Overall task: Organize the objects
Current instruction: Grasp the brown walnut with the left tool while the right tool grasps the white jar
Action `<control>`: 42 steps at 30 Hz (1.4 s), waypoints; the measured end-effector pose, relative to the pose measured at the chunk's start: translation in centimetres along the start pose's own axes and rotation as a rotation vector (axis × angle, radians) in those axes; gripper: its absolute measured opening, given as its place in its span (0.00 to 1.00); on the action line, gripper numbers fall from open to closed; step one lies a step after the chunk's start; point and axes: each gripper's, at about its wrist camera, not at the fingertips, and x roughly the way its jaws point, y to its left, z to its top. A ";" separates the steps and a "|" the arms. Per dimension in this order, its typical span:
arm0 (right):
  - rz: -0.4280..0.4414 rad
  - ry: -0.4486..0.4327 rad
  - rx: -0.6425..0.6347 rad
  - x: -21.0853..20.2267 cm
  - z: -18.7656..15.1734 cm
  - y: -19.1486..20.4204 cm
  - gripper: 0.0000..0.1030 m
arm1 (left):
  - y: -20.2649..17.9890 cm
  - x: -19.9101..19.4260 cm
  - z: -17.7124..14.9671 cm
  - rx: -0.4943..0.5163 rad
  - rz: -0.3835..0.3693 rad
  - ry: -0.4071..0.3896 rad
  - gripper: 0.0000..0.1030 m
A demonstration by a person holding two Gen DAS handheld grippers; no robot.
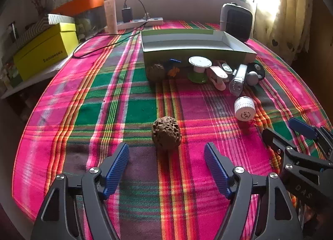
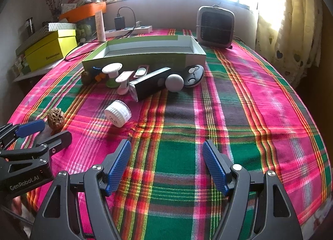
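Observation:
A brown pitted walnut [image 1: 166, 134] lies on the plaid cloth just ahead of my open, empty left gripper [image 1: 166, 156]; it also shows in the right wrist view [image 2: 55, 118]. A white ribbed jar [image 1: 245, 108] [image 2: 118, 113] lies on its side to the right. An open green box [image 1: 195, 46] [image 2: 145, 52] stands farther back. In front of it lie a second walnut [image 1: 156, 72], a white-topped green spool [image 1: 198, 68], pink clips [image 1: 217, 76], a clear-ended dark packet [image 2: 149, 84], a grey ball [image 2: 174, 83] and a black disc [image 2: 193, 73]. My right gripper [image 2: 166, 156] is open and empty over bare cloth.
A small fan heater [image 2: 215, 26] stands at the back right. A power strip with a charger [image 1: 137, 20], a cream tube [image 1: 111, 16] and a cable lie at the back left. A yellow box [image 1: 44, 49] and an orange-lidded container sit on a side shelf. Curtains hang right.

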 end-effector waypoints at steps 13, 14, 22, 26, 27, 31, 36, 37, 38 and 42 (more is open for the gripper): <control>0.085 -0.032 -0.079 0.0 1.0 1.1 0.69 | 2.0 -1.2 -0.1 -0.046 -0.029 -0.030 0.68; 0.088 -0.030 -0.084 0.1 1.1 1.2 0.69 | 2.3 -1.1 0.0 -0.051 -0.027 -0.032 0.68; 0.135 -0.013 -0.143 1.0 2.1 2.5 0.66 | 2.6 -0.6 0.3 -0.054 -0.043 -0.027 0.64; 0.157 0.014 -0.146 1.7 2.4 2.7 0.62 | 2.4 -0.2 0.6 -0.048 -0.057 -0.019 0.61; 0.157 0.014 -0.148 1.8 2.5 2.8 0.62 | 2.4 -0.1 0.6 -0.045 -0.058 -0.019 0.60; 0.168 0.023 -0.164 2.0 2.7 3.1 0.56 | 2.2 0.1 0.8 -0.035 -0.059 -0.020 0.54; 0.175 0.032 -0.176 2.3 3.0 3.4 0.47 | 2.0 0.2 1.0 -0.024 -0.061 -0.021 0.47; 0.177 0.033 -0.179 2.4 3.0 3.4 0.44 | 2.0 0.3 1.0 -0.023 -0.064 -0.021 0.45; 0.177 0.037 -0.181 2.4 3.0 3.4 0.43 | 2.0 0.3 1.0 -0.024 -0.067 -0.022 0.44; 0.179 0.037 -0.175 2.5 3.1 3.3 0.38 | 1.9 0.4 1.2 -0.018 -0.074 -0.021 0.37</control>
